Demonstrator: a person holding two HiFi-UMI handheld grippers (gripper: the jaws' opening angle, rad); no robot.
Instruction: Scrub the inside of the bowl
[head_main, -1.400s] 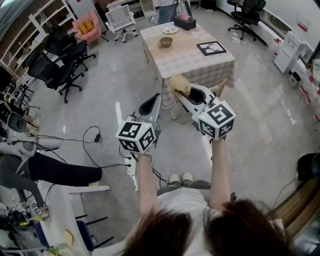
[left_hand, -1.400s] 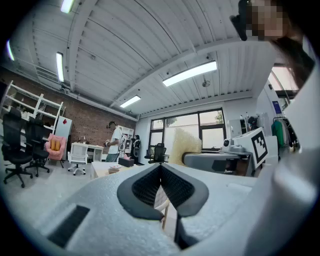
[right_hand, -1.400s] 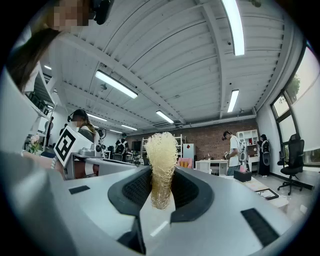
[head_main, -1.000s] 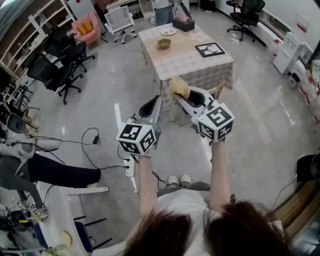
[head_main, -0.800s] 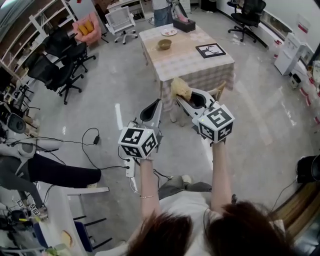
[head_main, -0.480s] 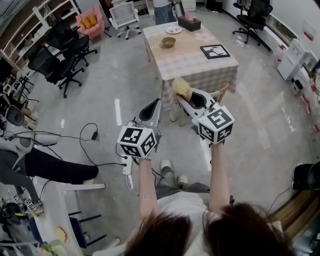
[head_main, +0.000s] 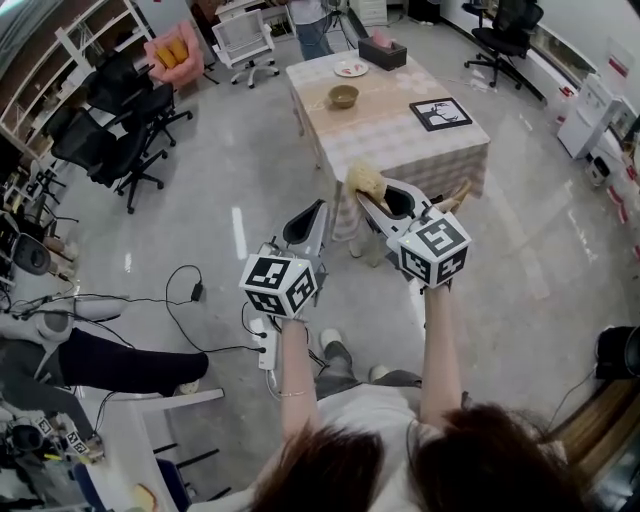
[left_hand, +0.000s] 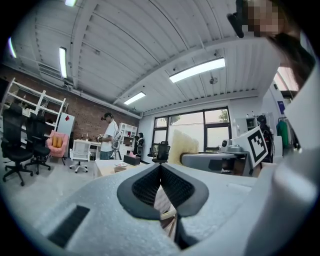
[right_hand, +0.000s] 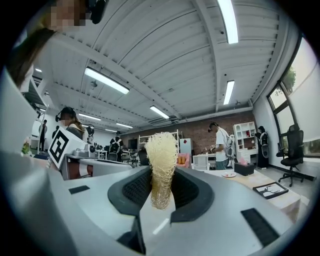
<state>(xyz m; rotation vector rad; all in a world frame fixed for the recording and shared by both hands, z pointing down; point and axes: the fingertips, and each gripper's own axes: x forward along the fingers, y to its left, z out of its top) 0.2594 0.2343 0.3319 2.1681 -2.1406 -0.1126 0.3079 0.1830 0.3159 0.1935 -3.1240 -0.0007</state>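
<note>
1. Your room has a glossy grey floor (head_main: 200, 180), with black chairs (head_main: 95, 150) off to your left.
2. The bench (head_main: 400, 140), under a checked cloth, stands ahead of you, well apart from both grippers.
3. Your left gripper (left_hand: 160, 167) has its jaws pressed together, nothing between them.
4. Your right gripper (right_hand: 162, 187) has its jaws pinching the scrubber (right_hand: 161, 150).
5. The bowl (head_main: 344, 96) sits on the bench's far part, near a plate (head_main: 351, 69).

Nothing legible; no signs (only square markers (head_main: 280, 285))
</note>
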